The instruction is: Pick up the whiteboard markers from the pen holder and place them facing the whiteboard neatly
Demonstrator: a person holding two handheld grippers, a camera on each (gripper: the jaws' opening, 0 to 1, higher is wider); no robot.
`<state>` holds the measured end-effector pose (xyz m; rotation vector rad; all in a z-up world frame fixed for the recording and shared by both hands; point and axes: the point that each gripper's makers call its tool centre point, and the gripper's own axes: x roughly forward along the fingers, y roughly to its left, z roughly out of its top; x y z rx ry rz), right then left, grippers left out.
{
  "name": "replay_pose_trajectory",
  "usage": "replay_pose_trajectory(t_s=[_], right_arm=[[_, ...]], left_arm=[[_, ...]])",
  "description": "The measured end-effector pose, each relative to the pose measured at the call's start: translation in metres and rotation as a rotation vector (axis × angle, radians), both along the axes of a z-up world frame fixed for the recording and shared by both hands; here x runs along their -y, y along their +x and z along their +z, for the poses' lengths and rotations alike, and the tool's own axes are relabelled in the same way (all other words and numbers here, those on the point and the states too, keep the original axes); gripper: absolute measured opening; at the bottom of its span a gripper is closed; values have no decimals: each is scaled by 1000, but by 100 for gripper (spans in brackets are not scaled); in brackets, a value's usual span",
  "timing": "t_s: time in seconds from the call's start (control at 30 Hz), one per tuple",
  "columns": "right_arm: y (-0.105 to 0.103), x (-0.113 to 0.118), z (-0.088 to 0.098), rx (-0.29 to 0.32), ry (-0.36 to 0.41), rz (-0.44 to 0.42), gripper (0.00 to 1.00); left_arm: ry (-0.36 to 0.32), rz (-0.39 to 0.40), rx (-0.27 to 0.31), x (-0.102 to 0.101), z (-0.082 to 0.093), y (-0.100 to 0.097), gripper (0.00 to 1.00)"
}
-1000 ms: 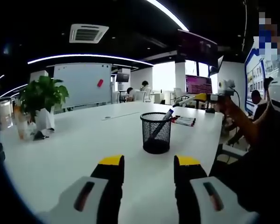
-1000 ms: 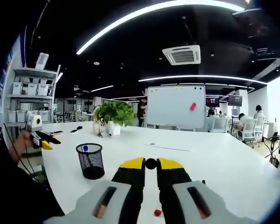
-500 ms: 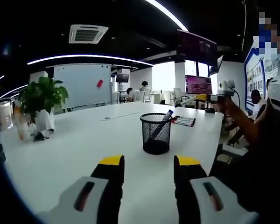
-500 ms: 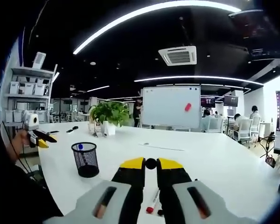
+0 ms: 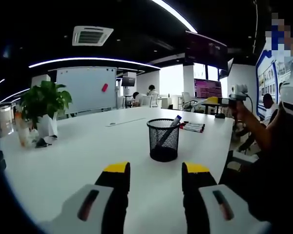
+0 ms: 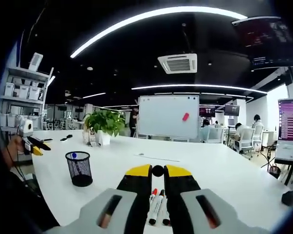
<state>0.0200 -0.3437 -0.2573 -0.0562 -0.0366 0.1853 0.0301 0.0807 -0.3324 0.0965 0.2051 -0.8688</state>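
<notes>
A black mesh pen holder stands on the white table, with one blue-capped marker leaning in it. Behind it, several markers lie side by side on the table. My left gripper is open and hangs short of the holder, nothing between its jaws. My right gripper is shut on a dark marker seen end-on, above the row of laid markers. The holder is to its left. The whiteboard stands beyond the far side of the table.
A potted plant stands on the table's left part, with small items beside it. A person's hand holds the right gripper at the right. Shelves and a monitor flank the table. People sit at desks behind.
The right gripper view has swung right: the holder slid left in it and the laid markers came into sight under its jaws. The left gripper has stayed put, open.
</notes>
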Motion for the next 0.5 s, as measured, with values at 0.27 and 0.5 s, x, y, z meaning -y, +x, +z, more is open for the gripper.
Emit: replay_pose_trajectory(t_s=[0.27, 0.5], right_arm=[[-3, 16, 0, 12, 1, -43, 13], [-7, 34, -2, 35, 4, -79, 13]], left_arm=[[0, 2, 1, 0, 0, 0, 44], [5, -1, -4, 1, -1, 1, 44]])
